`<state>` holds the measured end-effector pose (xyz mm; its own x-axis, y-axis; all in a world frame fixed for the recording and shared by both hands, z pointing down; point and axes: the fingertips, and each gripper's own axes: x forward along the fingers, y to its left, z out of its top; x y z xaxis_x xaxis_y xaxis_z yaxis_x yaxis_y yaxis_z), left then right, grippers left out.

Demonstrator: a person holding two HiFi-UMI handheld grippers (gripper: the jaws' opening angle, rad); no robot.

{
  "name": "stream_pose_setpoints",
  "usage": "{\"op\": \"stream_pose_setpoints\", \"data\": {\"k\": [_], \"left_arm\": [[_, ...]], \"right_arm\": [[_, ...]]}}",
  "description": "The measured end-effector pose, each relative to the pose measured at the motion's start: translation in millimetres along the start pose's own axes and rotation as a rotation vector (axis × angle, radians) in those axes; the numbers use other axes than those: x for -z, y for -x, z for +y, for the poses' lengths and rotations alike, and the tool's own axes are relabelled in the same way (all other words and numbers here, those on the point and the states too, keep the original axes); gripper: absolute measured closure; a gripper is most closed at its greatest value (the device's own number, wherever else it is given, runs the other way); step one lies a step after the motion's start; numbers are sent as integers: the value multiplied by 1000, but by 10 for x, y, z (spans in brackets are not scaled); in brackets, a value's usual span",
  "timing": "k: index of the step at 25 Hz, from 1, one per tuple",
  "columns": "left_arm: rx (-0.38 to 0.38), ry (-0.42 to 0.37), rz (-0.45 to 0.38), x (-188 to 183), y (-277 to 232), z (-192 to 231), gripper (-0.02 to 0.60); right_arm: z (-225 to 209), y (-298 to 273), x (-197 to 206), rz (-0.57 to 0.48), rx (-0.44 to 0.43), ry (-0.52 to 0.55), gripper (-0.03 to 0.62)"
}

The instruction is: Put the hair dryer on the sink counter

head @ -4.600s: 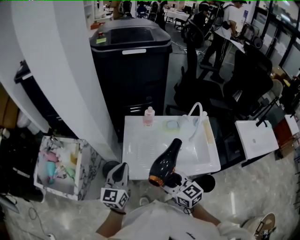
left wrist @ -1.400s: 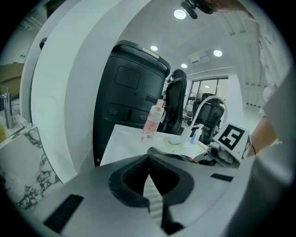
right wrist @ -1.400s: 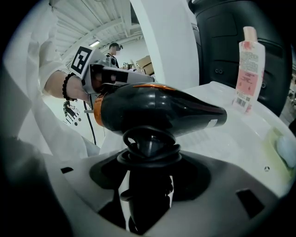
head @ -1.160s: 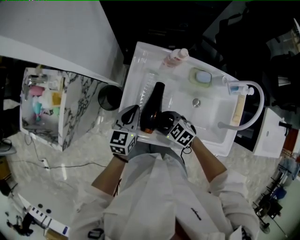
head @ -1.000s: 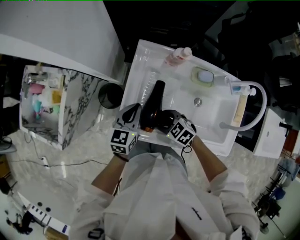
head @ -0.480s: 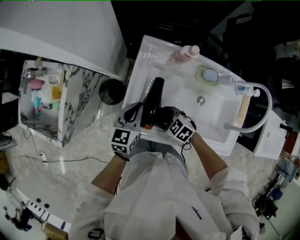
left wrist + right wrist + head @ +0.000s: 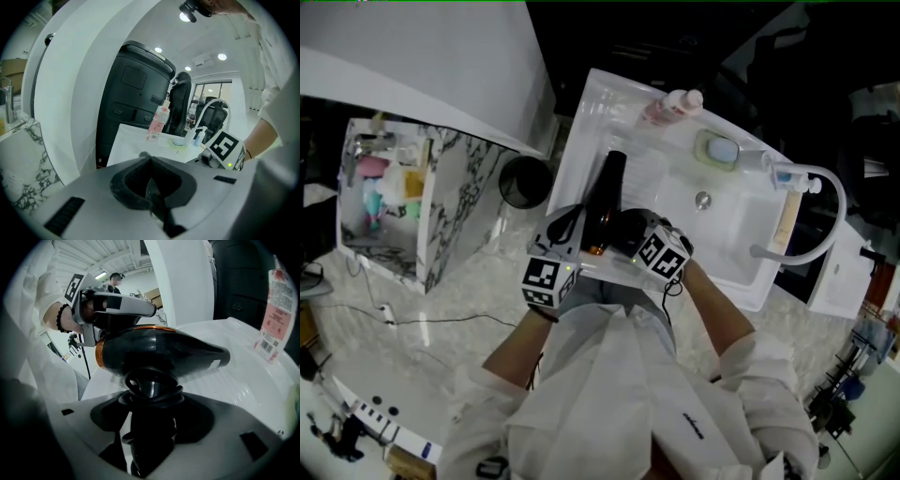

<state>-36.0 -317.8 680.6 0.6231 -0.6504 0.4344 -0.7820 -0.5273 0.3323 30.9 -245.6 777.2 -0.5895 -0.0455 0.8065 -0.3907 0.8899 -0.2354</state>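
Right gripper view shows the right claw (image 7: 151,401) pinching the handle of the hair dryer (image 7: 164,352), with the black cord (image 7: 152,380) looped round the handle right at the jaws. The barrel lies crosswise just ahead of the claw, over the near edge of the white desk (image 7: 243,376); whether it already touches I cannot tell.

The nearest risk, as I judge it: if the jaws spread while the barrel hangs over that edge, the orange-ringed end (it points back toward the person) may tip the dryer off toward the floor. The cord loops could also snag on the jaws and drag the dryer back when the claw pulls away.

Just to the left, the left claw (image 7: 152,187) is pressed together with nothing in it, its tip near the dryer's rear end; a nudge from it could roll the round barrel. Ahead and to the right of the right claw lies the basin (image 7: 722,225), and a rolling dryer could slide into it. Farther ahead the pink bottle (image 7: 275,305) stands at the desk's back edge, safe unless the nozzle is pushed forward.
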Motion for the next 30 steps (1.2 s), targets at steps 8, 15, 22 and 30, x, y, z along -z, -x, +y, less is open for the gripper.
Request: {"op": "stream_pose_setpoints", "data": {"k": [8,15,22,30], "left_arm": [[8,-4,-6,-19,4,-46,558],[4,-17,-9,-77,21,-68,558],[11,-25,-11,-134,27,-134,558],[25,-39,-20,-225,16,-223,558]], "right_arm": [[-11,-10,-9,-13,-2,-6,292],[-2,3,-2,-13,-26,-25,247],[-43,93,14,-16,-3,-22,236],[-118,267,26,-52,37,-65,227]]}}
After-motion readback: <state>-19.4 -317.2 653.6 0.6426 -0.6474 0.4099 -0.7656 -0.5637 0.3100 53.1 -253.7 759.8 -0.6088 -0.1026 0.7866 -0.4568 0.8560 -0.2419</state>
